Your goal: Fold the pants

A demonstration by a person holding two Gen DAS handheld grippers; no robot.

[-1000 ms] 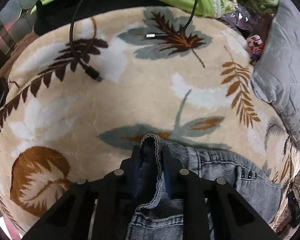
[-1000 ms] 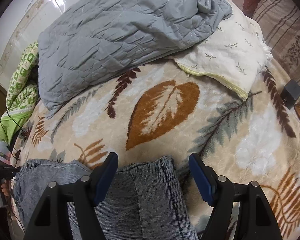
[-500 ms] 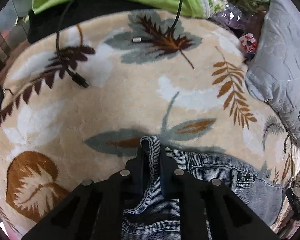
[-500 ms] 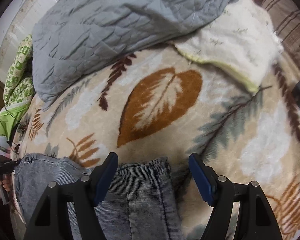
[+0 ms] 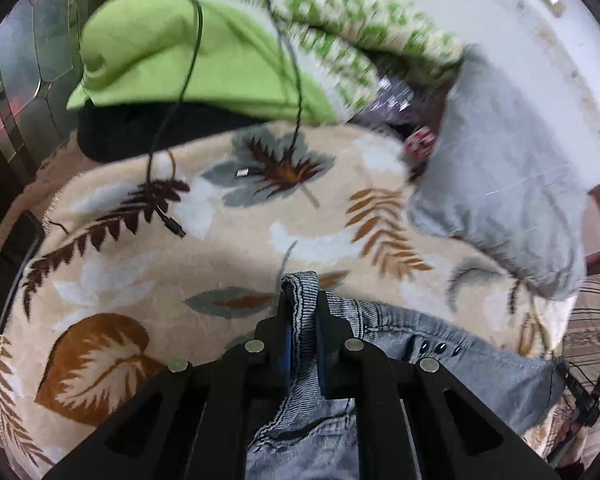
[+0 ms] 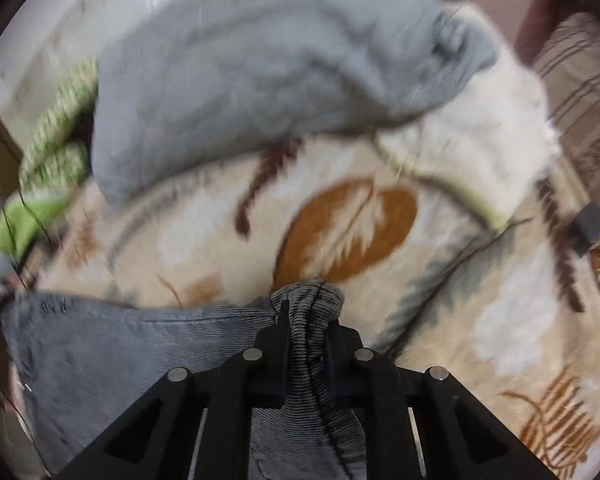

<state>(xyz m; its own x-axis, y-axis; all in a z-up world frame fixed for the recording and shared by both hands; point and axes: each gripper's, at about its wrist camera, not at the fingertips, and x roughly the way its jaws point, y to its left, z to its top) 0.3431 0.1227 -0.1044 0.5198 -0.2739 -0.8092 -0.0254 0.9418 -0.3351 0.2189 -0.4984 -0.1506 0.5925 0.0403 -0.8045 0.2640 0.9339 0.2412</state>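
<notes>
Pants (image 5: 440,344) waistband pinched in left jaws, hem bunched in right jaws

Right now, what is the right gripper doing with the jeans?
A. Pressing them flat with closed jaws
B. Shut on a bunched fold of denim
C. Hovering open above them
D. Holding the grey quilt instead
B: in the right wrist view the right gripper has just closed on a bunched fold of the jeans, which fills the space between its jaws.

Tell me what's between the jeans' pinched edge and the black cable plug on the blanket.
Only bare leaf-print blanket separates jeans from cable plug, in the left wrist view.
</notes>
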